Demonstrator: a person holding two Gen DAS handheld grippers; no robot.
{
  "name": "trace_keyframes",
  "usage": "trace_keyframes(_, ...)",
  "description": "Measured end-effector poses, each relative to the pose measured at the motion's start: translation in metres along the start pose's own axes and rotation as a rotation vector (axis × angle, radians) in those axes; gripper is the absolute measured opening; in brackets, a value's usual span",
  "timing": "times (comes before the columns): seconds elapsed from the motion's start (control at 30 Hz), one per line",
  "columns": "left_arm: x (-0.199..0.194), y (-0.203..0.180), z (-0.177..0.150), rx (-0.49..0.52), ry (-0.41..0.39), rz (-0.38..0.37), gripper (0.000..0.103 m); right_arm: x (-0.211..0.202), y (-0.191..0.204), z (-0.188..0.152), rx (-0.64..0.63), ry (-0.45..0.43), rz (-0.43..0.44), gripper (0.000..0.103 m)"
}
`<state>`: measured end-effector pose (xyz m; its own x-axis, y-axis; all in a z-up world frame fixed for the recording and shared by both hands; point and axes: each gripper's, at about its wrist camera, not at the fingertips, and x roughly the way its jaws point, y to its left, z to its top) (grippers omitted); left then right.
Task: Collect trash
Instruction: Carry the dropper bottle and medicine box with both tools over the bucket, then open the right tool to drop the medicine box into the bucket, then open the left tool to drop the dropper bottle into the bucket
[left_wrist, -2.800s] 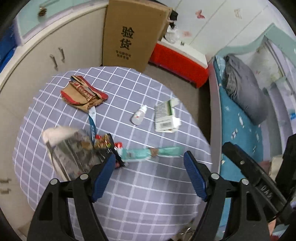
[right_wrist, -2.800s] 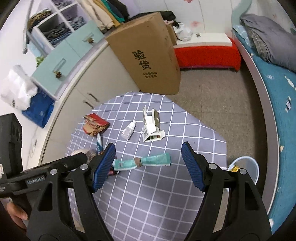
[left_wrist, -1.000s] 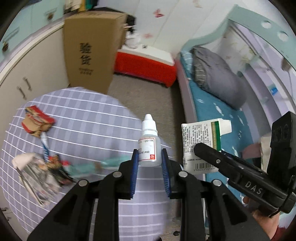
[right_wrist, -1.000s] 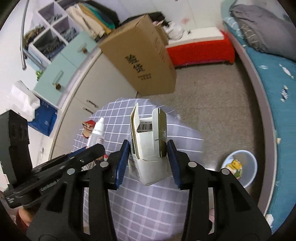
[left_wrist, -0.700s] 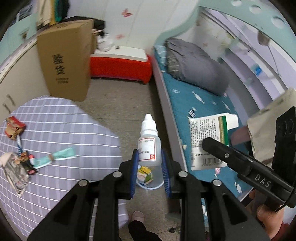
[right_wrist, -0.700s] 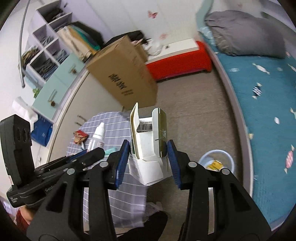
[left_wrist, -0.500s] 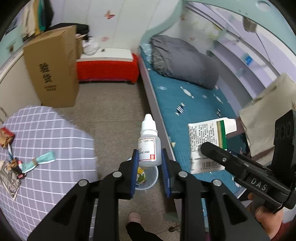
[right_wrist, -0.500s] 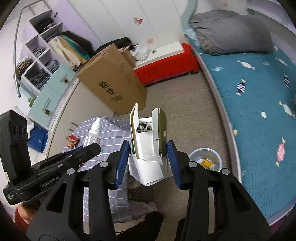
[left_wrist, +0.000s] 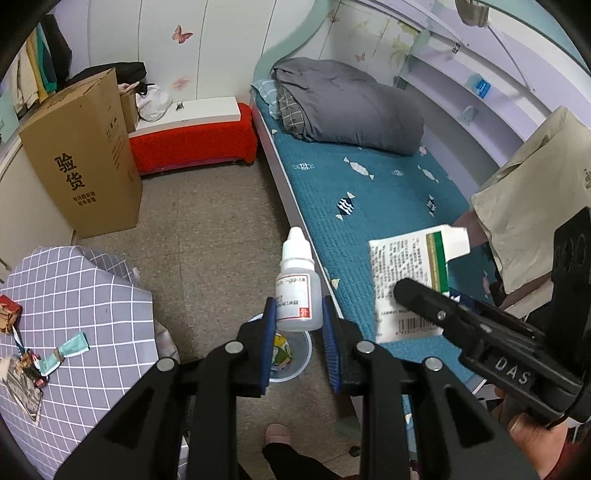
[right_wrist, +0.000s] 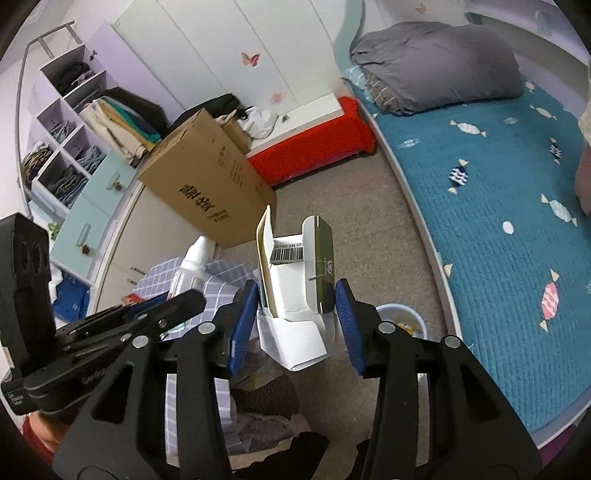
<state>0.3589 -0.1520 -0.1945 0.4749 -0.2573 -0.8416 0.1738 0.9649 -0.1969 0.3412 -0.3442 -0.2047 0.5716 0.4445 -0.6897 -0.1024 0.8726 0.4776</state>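
Note:
My left gripper (left_wrist: 298, 320) is shut on a small white dropper bottle (left_wrist: 295, 288), held upright in the air above a pale blue trash bin (left_wrist: 291, 350) on the floor. My right gripper (right_wrist: 295, 310) is shut on an opened white and green medicine box (right_wrist: 295, 273), also held in the air; the bin (right_wrist: 400, 319) shows just behind it. The box also shows in the left wrist view (left_wrist: 410, 280), and the bottle in the right wrist view (right_wrist: 190, 267). More trash lies on the checked table (left_wrist: 74, 295): a teal wrapper (left_wrist: 70, 347) and a red wrapper (left_wrist: 7, 314).
A bed with a teal sheet (left_wrist: 369, 199) runs along the right of the bin. A tall cardboard box (left_wrist: 81, 162) and a red bench (left_wrist: 192, 140) stand on the far side of the floor. A foot (left_wrist: 277, 435) is near the bin.
Both grippers closed on the bottle and the box on the table, lifted them, and swung right, away from the table, to above the bin by the bed.

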Motion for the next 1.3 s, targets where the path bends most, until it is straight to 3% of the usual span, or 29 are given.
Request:
trace_keyframes(0.03, 0.002, 0.000, 0.002, 0.002, 0.002, 0.004, 0.024, 0.002, -0.002, 0.001, 0.005, -0.006, 0.001, 0.058)
trace_keyframes(0.07, 0.003, 0.000, 0.004, 0.003, 0.005, 0.005, 0.024, 0.003, -0.004, 0.002, 0.010, -0.011, -0.009, 0.073)
trace_keyframes(0.1, 0.005, -0.001, 0.005, 0.004, 0.007, 0.005, 0.024, 0.005, -0.006, 0.003, 0.012, -0.011, -0.019, 0.075)
trace_keyframes(0.33, 0.016, -0.007, 0.013, 0.020, 0.027, 0.011, 0.024, 0.006, -0.020, 0.006, 0.042, -0.005, -0.032, 0.075)
trace_keyframes(1.17, 0.029, -0.051, 0.026, 0.124, 0.031, -0.037, 0.025, -0.049, -0.038, 0.009, 0.063, -0.157, -0.117, 0.075)
trace_keyframes(1.2, 0.029, -0.053, 0.027, 0.128, 0.027, -0.034, 0.026, -0.051, -0.039, 0.009, 0.067, -0.165, -0.120, 0.075)
trace_keyframes(1.3, 0.031, -0.055, 0.028, 0.116, 0.032, -0.019, 0.069, -0.055, -0.043, 0.008, 0.081, -0.172, -0.124, 0.075)
